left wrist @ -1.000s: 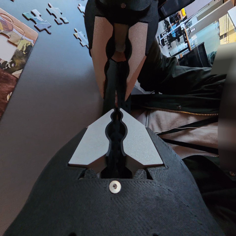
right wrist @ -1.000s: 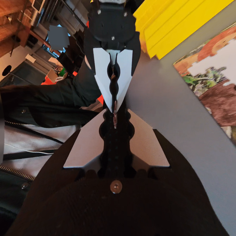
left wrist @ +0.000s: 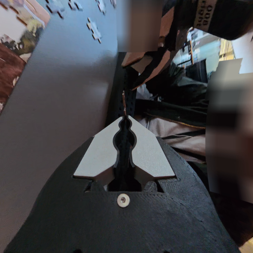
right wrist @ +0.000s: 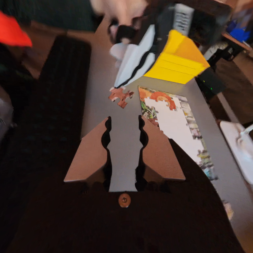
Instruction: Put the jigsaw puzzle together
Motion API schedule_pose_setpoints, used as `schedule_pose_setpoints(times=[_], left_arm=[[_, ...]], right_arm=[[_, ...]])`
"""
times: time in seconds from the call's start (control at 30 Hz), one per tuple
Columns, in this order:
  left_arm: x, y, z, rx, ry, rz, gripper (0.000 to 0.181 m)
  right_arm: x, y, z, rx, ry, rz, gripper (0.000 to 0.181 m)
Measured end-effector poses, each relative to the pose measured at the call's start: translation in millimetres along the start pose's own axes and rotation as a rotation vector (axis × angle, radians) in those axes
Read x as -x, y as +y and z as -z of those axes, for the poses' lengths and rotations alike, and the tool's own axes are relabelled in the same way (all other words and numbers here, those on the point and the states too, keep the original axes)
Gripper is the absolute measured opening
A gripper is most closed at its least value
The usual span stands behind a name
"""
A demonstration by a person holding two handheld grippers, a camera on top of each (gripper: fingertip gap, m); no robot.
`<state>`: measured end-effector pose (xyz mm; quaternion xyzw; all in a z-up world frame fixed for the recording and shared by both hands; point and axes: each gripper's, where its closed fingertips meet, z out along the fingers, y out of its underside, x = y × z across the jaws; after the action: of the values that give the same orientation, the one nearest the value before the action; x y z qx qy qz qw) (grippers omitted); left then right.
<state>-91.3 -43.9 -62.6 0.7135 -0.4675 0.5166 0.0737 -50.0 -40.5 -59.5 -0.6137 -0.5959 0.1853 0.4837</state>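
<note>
My left gripper [left wrist: 125, 116], with pale fingers, is shut on a brown jigsaw piece [left wrist: 124, 101], seen edge-on past its tips. In the right wrist view the same gripper [right wrist: 115, 86] holds the piece [right wrist: 121, 97] by one corner above the grey table [right wrist: 123, 157]. My right gripper [right wrist: 123, 119] is open and empty, a short way back from the piece. It also shows at the upper right of the left wrist view [left wrist: 128, 76], jaws apart. The partly filled puzzle board [right wrist: 172, 123] lies to the right of the piece, with a bare white middle.
A yellow bin [right wrist: 176, 61] stands behind the board. A white tray [right wrist: 239, 147] lies at the far right. A dark perforated strip [right wrist: 61, 95] runs along the table's left edge. Loose pieces [left wrist: 95, 30] lie beyond the board [left wrist: 11, 68]. A person's jacket [left wrist: 171, 109] is close by. The tips of one gripper are about 5 cm away from the tips of the other.
Both grippers were shut on the piece, tip to tip. The right gripper has opened, let go and drawn back. The left gripper alone now holds the piece, over the table.
</note>
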Motion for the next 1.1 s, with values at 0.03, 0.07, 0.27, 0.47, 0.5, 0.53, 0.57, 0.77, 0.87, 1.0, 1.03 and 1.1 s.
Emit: schedule_pose_setpoints(times=[0.03,0.07,0.27,0.47,0.5,0.53,0.57,0.77,0.87,1.0,1.03,1.1], left_arm=[[1,8,-2,0.069,-0.013,-0.002,0.000],[4,14,-5,0.126,-0.038,-0.006,0.000],[8,32,-19,0.300,-0.085,-0.041,0.000],[10,32,-27,0.314,-0.057,-0.048,0.000],[10,31,-29,0.312,-0.048,-0.046,0.000],[10,30,-30,0.306,-0.035,-0.042,0.000],[10,27,-32,0.293,-0.028,-0.039,0.000],[26,1,-22,0.071,-0.074,-0.059,0.027],[45,-7,-10,-0.073,-0.172,-0.043,0.019],[51,-22,-4,-0.176,-0.211,-0.053,0.015],[49,-26,-5,-0.189,-0.196,-0.050,0.014],[45,-34,-9,-0.197,-0.180,-0.050,0.013]], right_arm=[[7,0,-8,0.037,-0.005,0.089,0.044],[14,0,-16,0.064,-0.012,0.160,0.050],[33,14,-44,0.220,-0.026,0.406,0.051],[38,9,-42,0.211,0.035,0.461,0.034],[39,10,-40,0.213,0.041,0.463,0.034],[39,12,-39,0.223,0.047,0.455,0.034],[37,15,-37,0.238,0.059,0.443,0.034],[-24,87,65,0.508,0.342,0.205,0.034],[-74,176,204,0.659,0.560,-0.213,0.034],[-97,268,317,0.571,0.653,-0.740,0.034],[-99,283,329,0.578,0.652,-0.798,0.034],[-105,303,340,0.588,0.658,-0.843,0.034]])
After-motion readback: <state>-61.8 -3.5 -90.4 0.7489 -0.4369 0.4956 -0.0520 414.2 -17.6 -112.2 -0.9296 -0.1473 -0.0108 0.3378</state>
